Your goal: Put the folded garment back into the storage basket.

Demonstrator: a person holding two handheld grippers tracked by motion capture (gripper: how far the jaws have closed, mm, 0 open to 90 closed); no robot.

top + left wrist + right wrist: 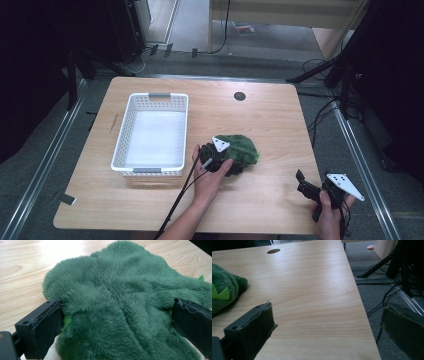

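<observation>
Plush toy lies on table, between left gripper jaws. Basket left of those jaws. Right gripper well right, at table's edge.

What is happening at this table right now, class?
A person is working with a pair of handheld tongs. The left tongs are wide open around a green plush toy lying on the wooden table, one jaw at each side of it, not yet squeezed shut. A white plastic basket stands empty just left of the toy. The right tongs are open too, holding nothing, near the table's front right corner.
</observation>
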